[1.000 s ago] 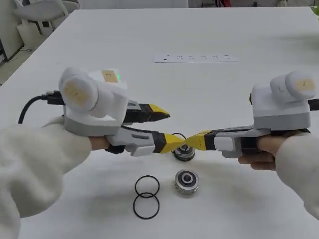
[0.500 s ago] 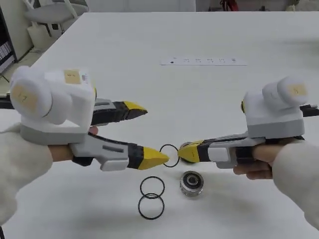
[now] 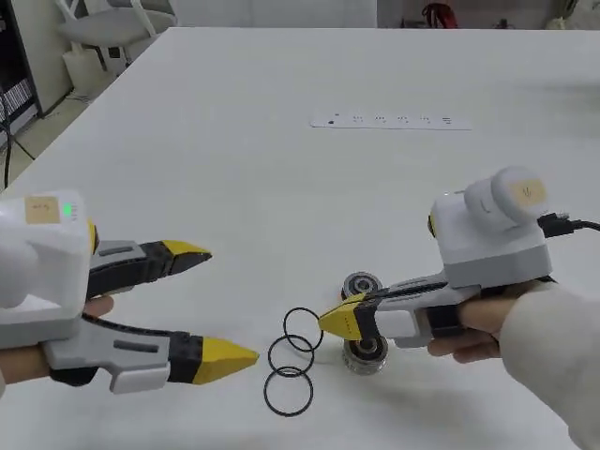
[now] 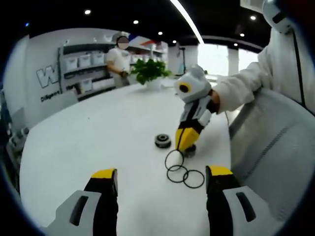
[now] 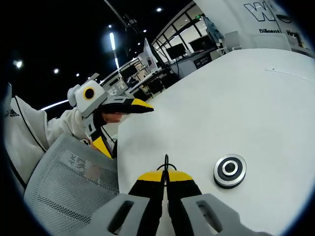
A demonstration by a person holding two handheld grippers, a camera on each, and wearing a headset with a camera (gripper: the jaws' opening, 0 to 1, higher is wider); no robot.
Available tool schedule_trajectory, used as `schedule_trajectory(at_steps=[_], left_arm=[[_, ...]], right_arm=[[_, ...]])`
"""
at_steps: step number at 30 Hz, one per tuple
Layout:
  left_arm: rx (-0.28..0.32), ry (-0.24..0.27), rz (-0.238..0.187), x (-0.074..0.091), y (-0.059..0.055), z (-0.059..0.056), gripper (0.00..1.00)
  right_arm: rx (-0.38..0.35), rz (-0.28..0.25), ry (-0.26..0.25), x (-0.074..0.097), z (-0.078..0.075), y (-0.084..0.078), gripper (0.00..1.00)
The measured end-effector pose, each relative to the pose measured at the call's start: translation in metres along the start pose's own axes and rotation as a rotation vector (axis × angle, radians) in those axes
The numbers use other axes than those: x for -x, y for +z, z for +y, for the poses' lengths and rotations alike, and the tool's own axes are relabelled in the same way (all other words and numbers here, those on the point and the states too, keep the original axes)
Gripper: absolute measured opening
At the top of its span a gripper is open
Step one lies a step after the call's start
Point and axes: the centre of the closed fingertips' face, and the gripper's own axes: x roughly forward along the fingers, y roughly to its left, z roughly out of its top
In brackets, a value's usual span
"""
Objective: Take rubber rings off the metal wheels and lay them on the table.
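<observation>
**Item:** rubber ring (image 3: 286, 328), the one in hand.

**Hold:** pinched at its rim between the closed jaws of the right gripper (image 3: 339, 322). The right gripper view shows a thin black edge between the pressed tips.

**Location:** hangs just left of the near metal wheel (image 3: 366, 353), close above the table (image 3: 281, 169).

**Associated:**
- Two laid rings (image 3: 289, 370) lie flat and touching, left of the near metal wheel.
- The far wheel (image 3: 361, 283) stands just behind it.
- The left gripper (image 3: 217, 304) is well left of it, jaws spread wide and holding nothing.

**Hazards (judged):**
- Released here, the ring probably lands across the laid pair and tangles with it.
- The hold is only on the rim, so the ring may slip early and roll.
- The right gripper's body sits over the near metal wheel, so lowering could nudge that wheel.
</observation>
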Motion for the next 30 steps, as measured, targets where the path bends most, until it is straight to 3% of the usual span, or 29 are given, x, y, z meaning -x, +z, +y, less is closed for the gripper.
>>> schedule_trajectory(at_steps=[4,8,16,30], left_arm=[[0.035,0.02,0.013,0.007,-0.013,-0.001,0.74],[0.05,0.037,0.02,0.012,-0.02,0.0,0.75],[0.078,0.079,-0.007,0.016,-0.016,0.008,0.75],[0.069,0.119,-0.019,0.023,-0.01,0.021,0.74]], right_arm=[[0.0,0.022,-0.031,-0.001,-0.006,-0.003,0.0],[0.018,0.038,-0.066,0.0,-0.011,-0.004,0.0],[0.044,0.063,-0.101,0.0,-0.017,-0.008,0.0],[0.087,0.089,-0.135,0.005,-0.027,-0.01,0.04]])
